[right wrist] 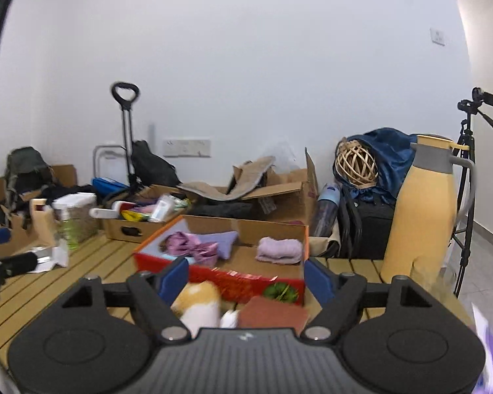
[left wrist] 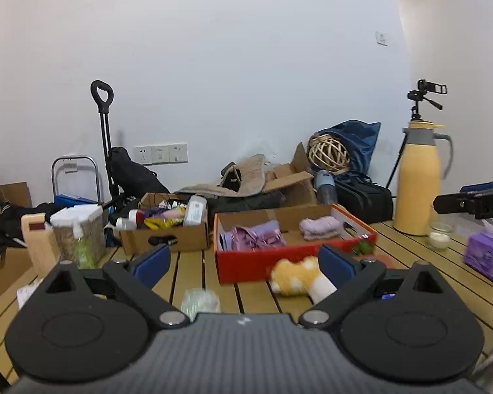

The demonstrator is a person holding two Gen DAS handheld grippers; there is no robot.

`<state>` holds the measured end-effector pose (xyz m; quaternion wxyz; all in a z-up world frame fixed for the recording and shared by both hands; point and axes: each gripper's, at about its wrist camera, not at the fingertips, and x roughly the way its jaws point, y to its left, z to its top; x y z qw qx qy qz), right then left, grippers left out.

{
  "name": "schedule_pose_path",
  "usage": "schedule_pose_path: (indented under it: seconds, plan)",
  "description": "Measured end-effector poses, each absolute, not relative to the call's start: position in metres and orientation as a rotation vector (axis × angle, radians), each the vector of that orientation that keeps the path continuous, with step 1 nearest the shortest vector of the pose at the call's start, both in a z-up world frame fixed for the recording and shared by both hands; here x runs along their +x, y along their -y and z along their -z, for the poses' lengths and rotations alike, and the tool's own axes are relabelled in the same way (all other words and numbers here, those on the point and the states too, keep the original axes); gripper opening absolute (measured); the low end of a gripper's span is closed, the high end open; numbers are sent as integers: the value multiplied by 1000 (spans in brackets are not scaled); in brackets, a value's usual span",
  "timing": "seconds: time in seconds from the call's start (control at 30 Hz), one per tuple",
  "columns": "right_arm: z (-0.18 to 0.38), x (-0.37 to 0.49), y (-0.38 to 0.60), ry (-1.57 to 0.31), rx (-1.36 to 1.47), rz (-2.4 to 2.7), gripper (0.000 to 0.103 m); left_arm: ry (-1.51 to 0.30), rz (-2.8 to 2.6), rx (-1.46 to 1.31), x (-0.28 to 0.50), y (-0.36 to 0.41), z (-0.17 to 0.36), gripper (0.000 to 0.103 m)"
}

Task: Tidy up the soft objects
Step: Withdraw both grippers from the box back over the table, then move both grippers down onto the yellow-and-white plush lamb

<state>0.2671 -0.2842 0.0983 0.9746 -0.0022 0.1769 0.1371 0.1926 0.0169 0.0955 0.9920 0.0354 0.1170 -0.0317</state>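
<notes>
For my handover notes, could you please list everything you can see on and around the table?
red box: one, red, table centre
purple cloths: few, lilac, inside red box
plush toy: one, orange-white, before red box
brown pad: one, rust, beside plush toy
cardboard box: one, brown, left of red box
thermos jug: one, yellow, table right
tissue pack: one, purple, far right
rattan ball: one, tan, behind table
left gripper: jaws open, empty
right gripper: jaws open, empty
</notes>
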Motion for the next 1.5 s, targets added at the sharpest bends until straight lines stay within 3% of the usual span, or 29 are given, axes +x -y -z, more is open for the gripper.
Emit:
schedule_pose_path:
  seconds: [0.2,0.43,0.73,0.97,1.1,1.23,1.4,1.5]
  plan:
    - [-71,177,269,-265,6,-294,86,-214,22,30,125,-23,-66,101]
    - [-28,102,248,-308,-20,-306,92,-267,1,-12,97,-33,-49,102]
    - [-28,105,243,-312,-21,-308,92,-266,20,-36,107,-32,-49,102]
    - [-14,154,249,-388,-17,-309,89,-311,49,-37,166,-18,-33,102]
    - [-9,199,245,-436,-26,-350,68,-329,92,-21,216,-5,-27,101]
    - [0,251,239,-474,-47,-370,46,-405,158,-34,269,4,-17,83]
    - [9,329,228,-523,-38,-401,26,-458,190,15,349,0,-15,69]
    - [18,372,215,-532,-126,-388,24,-537,211,-81,383,-15,-9,64]
